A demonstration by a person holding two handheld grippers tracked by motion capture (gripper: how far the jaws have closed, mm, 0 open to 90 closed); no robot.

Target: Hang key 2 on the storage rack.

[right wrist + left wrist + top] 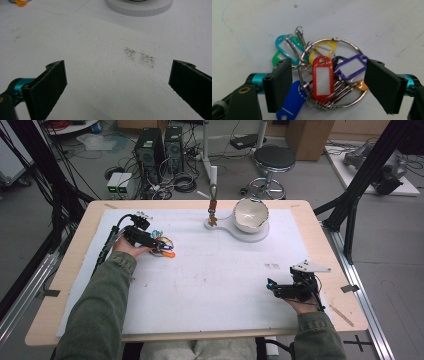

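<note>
1. On the pale wooden table [75, 250] lies a white paper sheet [210, 280] that covers most of its top.
2. Left gripper [159, 241] — held in the person's left hand [125, 246] at the sheet's left part, its jaws spread wide on either side of a large metal ring of coloured plastic key tags [329, 75]. Neither jaw clearly presses the bundle; the left jaw stands just beside the ring's edge, and whether it touches cannot be told.
3. Key tags on the ring, as seen in the left gripper view: red tag [322, 77] at the centre, blue tag [290, 103] lower left, purple tag [350, 67] to the right, yellow tag [323, 48] above, teal tag [285, 48] and green tag [277, 58] upper left, orange tag [362, 85] at the right edge. The bundle rests flat on the sheet.
4. Right gripper [274, 289] — held in the person's right hand [305, 306] at the sheet's right part, well apart from the ring. Its jaws stand wide apart over bare paper, with a faint grey speckled smudge [140, 57] between and beyond them.
5. White bowl with a jagged, broken-looking rim [251, 215] — sits on a white flat base [237, 232] near the table's far edge.
6. Small brown hook-like stand [213, 205] — upright on the same base, left of the bowl.
</note>
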